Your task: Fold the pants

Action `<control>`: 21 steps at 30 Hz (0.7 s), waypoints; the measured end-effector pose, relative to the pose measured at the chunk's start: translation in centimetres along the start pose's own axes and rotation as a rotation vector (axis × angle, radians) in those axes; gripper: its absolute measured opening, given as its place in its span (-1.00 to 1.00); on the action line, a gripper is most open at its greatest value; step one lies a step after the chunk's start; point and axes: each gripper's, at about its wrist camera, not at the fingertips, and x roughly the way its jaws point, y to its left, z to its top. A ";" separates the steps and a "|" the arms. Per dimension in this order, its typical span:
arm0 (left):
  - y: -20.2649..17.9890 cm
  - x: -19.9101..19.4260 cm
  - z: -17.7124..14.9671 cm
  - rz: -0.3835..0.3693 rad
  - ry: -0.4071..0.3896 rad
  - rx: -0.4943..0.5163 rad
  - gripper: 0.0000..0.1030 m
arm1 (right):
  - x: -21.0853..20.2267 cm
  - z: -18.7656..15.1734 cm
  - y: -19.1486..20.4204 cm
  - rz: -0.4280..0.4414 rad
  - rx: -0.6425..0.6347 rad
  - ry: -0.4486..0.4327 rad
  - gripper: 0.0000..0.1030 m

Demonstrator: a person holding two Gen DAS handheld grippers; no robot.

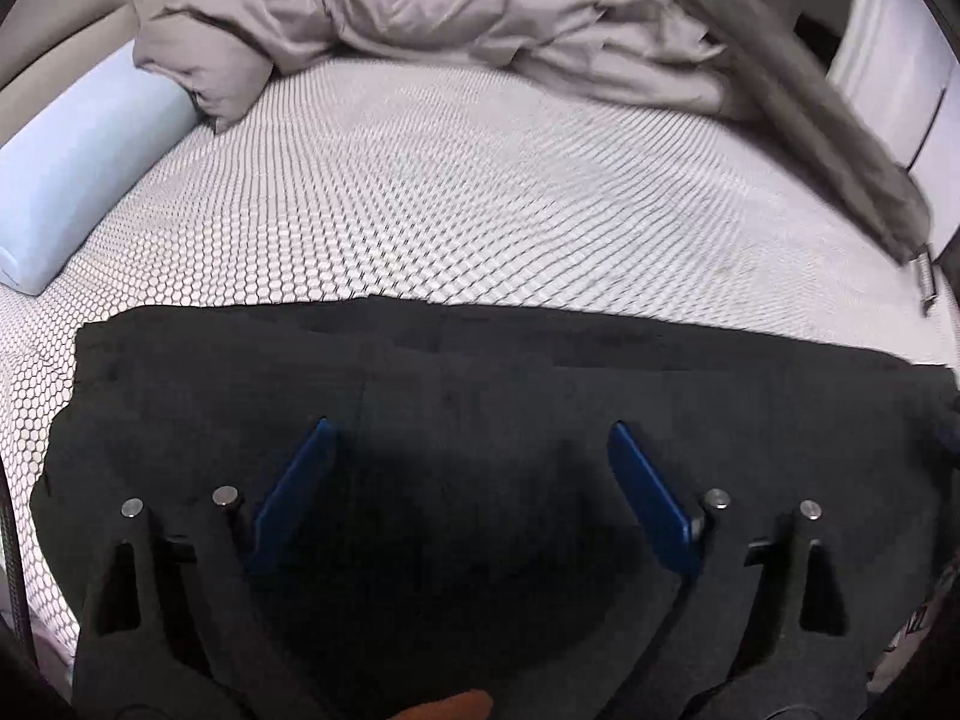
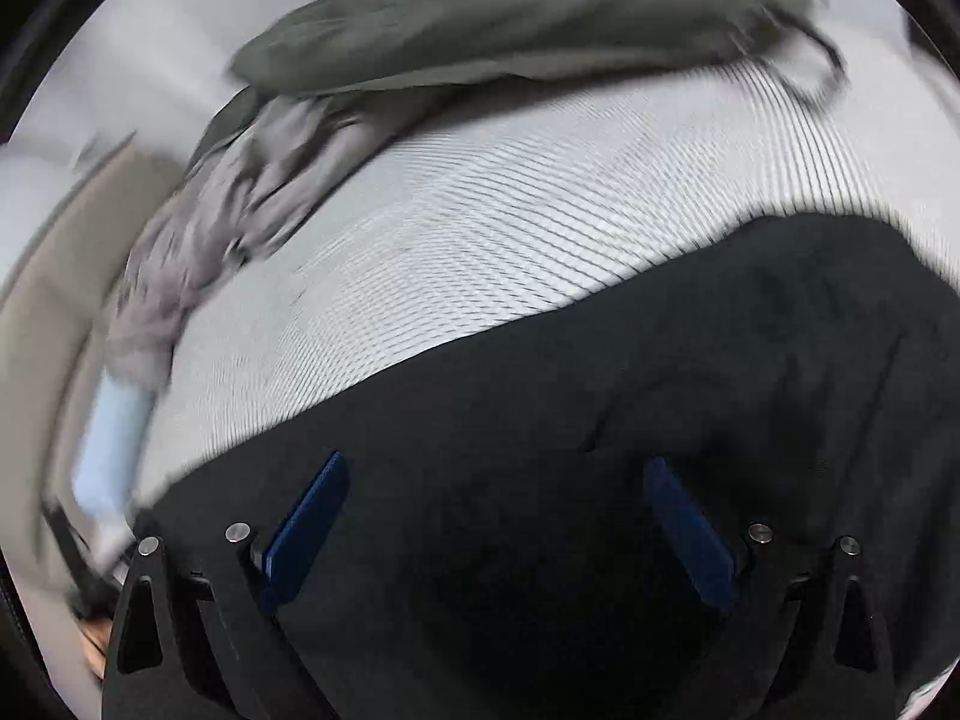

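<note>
The black pants (image 1: 480,396) lie flat on the honeycomb-patterned bed (image 1: 450,198), under both grippers – left gripper (image 1: 471,438) and right gripper (image 2: 495,471) spread wide, gripping nothing. Only the left view is sharp, showing the pale blue bolster (image 1: 78,180) and rumpled grey duvet (image 1: 420,12); no writing is legible.

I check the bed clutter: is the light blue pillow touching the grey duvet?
Touching. The left wrist view shows the grey duvet lying against the light blue pillow.

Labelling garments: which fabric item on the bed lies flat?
The black pants, spread flat under both open grippers; the grey comforter is bunched, far side.
</note>
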 end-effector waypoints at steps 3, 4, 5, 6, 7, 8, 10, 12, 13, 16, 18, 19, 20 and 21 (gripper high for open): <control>0.4 1.9 0.2 -0.005 0.029 -0.035 0.69 | 2.0 1.4 -2.0 0.029 0.094 0.021 0.72; 0.4 2.3 0.0 -0.007 0.034 -0.047 0.69 | 2.4 1.7 -2.4 0.045 0.117 0.012 0.71; 0.5 2.3 -0.1 -0.009 0.033 -0.053 0.69 | 2.7 2.2 -2.7 0.065 0.137 0.001 0.69; 0.5 2.2 -0.1 -0.013 0.027 -0.060 0.69 | 2.9 2.6 -2.9 0.075 0.149 -0.008 0.61; 0.5 2.0 -0.3 -0.017 0.024 -0.064 0.69 | 2.9 3.1 -3.0 0.097 0.156 -0.028 0.55; 0.5 1.9 -0.4 -0.025 0.023 -0.071 0.69 | 3.1 3.5 -2.9 0.121 0.157 -0.037 0.45; 0.6 1.8 -0.4 -0.032 0.024 -0.071 0.69 | 3.3 3.7 -2.6 0.138 0.170 -0.033 0.32; 0.7 1.9 -0.4 -0.030 0.026 -0.067 0.69 | 3.6 4.0 -1.9 0.151 0.143 -0.038 0.22; 0.7 1.9 -0.5 -0.026 0.026 -0.063 0.69 | 3.8 4.1 -1.5 0.132 0.123 -0.041 0.14; 0.9 1.7 -0.7 -0.024 0.022 -0.060 0.69 | 4.8 4.0 -1.0 0.056 0.095 -0.055 -0.84; 1.5 1.3 -0.8 -0.029 0.012 -0.082 0.69 | 4.9 3.9 -0.9 0.081 0.110 -0.092 -0.93; 2.0 0.9 -0.7 -0.029 0.001 -0.100 0.69 | 4.4 4.0 -0.6 0.082 0.107 -0.132 -0.95; 2.7 0.6 -0.6 -0.026 -0.012 -0.122 0.69 | 4.0 4.3 -0.3 0.078 0.106 -0.169 -0.96; 3.3 0.2 -0.5 -0.021 -0.023 -0.144 0.69 | 3.5 4.6 0.0 0.078 0.108 -0.209 -0.96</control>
